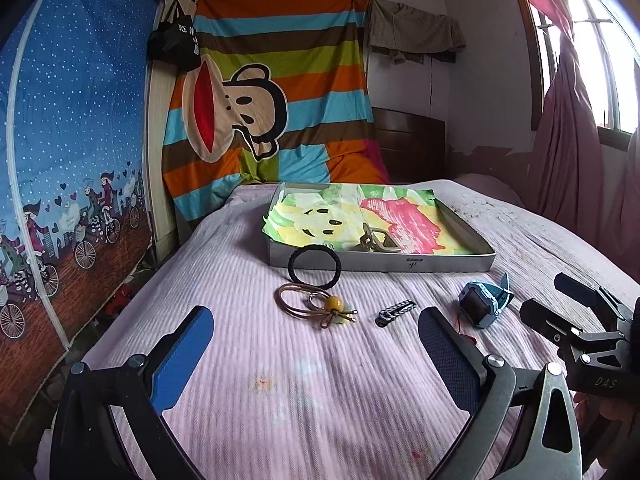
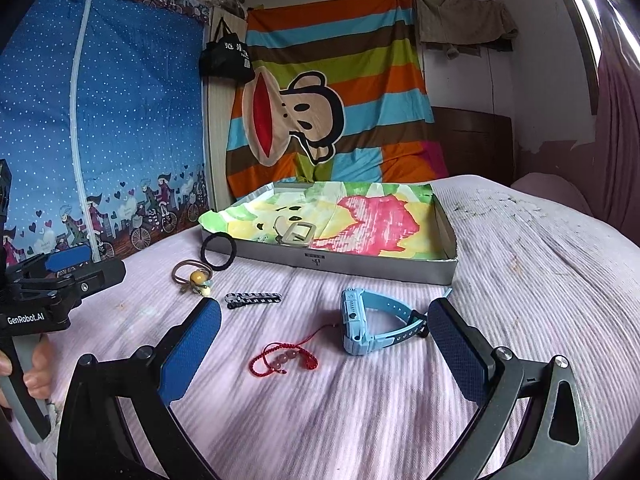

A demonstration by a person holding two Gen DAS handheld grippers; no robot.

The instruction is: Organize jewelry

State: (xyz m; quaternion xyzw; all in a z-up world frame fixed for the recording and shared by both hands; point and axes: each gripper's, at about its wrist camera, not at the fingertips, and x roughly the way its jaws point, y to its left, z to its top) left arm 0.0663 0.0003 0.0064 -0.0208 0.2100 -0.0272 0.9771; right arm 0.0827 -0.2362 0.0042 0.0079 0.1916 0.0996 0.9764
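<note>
1. Left tool (image 1: 316, 354): jaws spread wide, nothing between the blue pads. It hangs over the bed (image 1: 280, 400), above the pink ribbed cover.
2. Right tool (image 2: 324, 350): also wide open and holding nothing. Seen from its own camera, the red cord bracelet (image 2: 284, 358) lies on the cover between the two fingers, touching neither.
3. Blue watch (image 2: 376, 326): lies on its side at about 1 o'clock of the bracelet, its strap end close to the inner face of the right finger (image 2: 460, 352); contact cannot be told.
4. Black hair clip (image 2: 253, 299): flat on the cover at 11 o'clock of the bracelet, just beyond the tip of the left finger.
5. Brown hair tie with yellow bead (image 1: 316, 306): at 9 o'clock of the clip in the left view, near it but apart.
6. Black hair band (image 1: 314, 266): leans against the near wall of the tray (image 1: 380, 262), at 12 o'clock of the brown tie.
7. Tray: shallow grey box lined with a painted sheet of paper (image 1: 400, 216), set well up the bed at 12 o'clock of both tools. A tan claw clip (image 1: 374, 240) rests inside, near the front wall.
8. A person's hand (image 2: 36, 364) grips the handle of the left tool at 9 o'clock in the right view.
</note>
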